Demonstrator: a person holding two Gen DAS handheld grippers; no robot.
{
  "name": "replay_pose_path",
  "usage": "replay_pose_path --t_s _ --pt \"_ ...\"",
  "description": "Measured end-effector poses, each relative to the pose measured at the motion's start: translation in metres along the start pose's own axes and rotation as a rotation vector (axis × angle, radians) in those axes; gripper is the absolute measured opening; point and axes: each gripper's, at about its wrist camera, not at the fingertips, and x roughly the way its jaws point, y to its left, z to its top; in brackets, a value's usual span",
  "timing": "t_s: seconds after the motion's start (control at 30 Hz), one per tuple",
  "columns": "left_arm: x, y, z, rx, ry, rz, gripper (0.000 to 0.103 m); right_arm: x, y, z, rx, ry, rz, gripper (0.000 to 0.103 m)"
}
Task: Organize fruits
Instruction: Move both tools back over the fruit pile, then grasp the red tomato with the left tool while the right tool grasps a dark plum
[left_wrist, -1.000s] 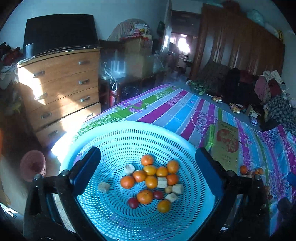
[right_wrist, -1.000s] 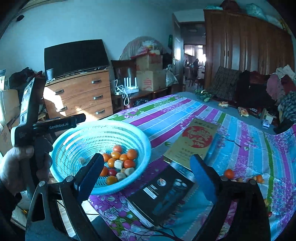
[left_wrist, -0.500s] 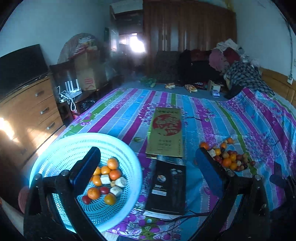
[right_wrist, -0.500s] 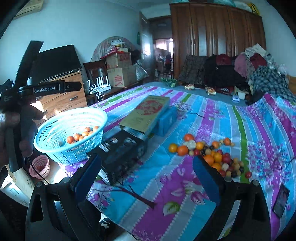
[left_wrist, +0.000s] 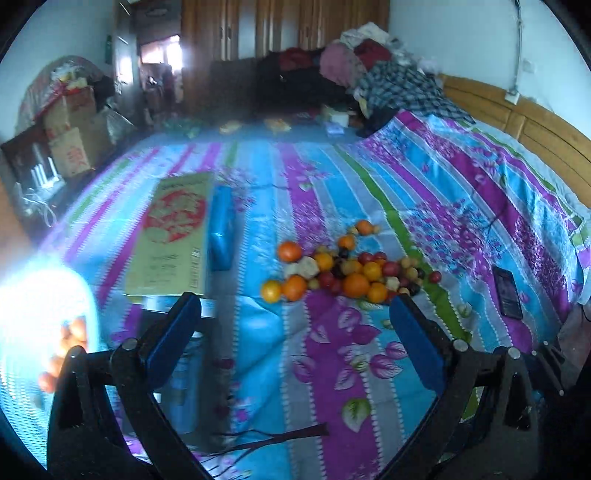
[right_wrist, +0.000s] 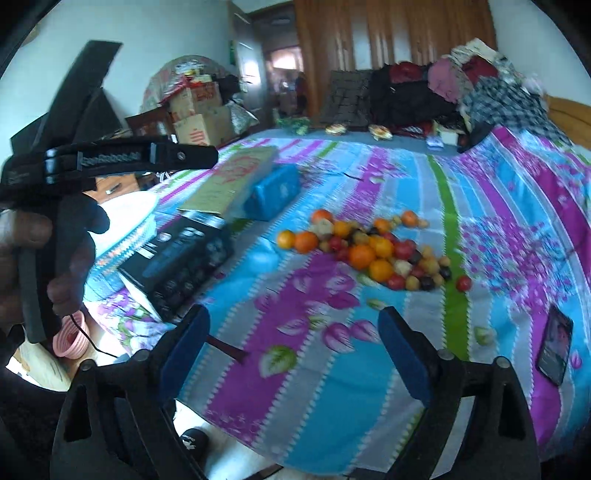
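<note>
**Fruit heaped on the bed, some in the basket**

The fruit pile (left_wrist: 343, 267) lies loose on the striped bedspread: oranges, small red, dark and yellow fruits, and pale chunks, touching one another. One red fruit (right_wrist: 463, 283) sits just apart. More oranges lie in the pale blue basket (left_wrist: 22, 406), blurred at the left edge.

Left wrist view: has swung off the pale blue perforated plastic basket (left_wrist: 44, 332), now a glare-washed sliver at the left edge, onto the heap of small orange, red and yellow fruits (left_wrist: 347, 266) on the striped floral bedspread (left_wrist: 332, 350).
Right wrist view: has turned the same way; the fruit heap (right_wrist: 369, 247) now sits mid-frame.
Right gripper (right_wrist: 293, 347): jaws closing slightly, nothing between them.
Left hand (right_wrist: 33, 251): now larger at the right view's left edge.
</note>
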Motion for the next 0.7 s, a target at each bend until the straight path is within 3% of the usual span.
replay_pose_path --t_s 0.07,0.13,0.3,0.4,0.53,0.7 --pt "0.025 -0.009 -0.007 0.009 0.049 -0.041 0.101 0.002 -0.018 -0.008 0.035 0.018 -0.017 0.089" --pt "0.052 -0.017 -0.013 0.014 0.112 -0.081 0.093 0.006 -0.035 -0.017 0.071 0.049 -0.027 0.082" --pt "0.117 -0.041 -0.029 -0.015 0.261 -0.223 0.051 0.016 -0.073 -0.033 0.137 0.104 -0.057 0.075" --pt "0.153 -0.062 -0.037 -0.005 0.343 -0.283 0.033 0.024 -0.096 -0.039 0.181 0.125 -0.079 0.074" --pt "0.182 -0.089 -0.044 0.037 0.39 -0.33 0.031 0.033 -0.125 -0.045 0.227 0.147 -0.106 0.072" --pt "0.209 -0.109 -0.043 0.029 0.383 -0.305 0.031 0.042 -0.15 -0.048 0.26 0.155 -0.129 0.072"
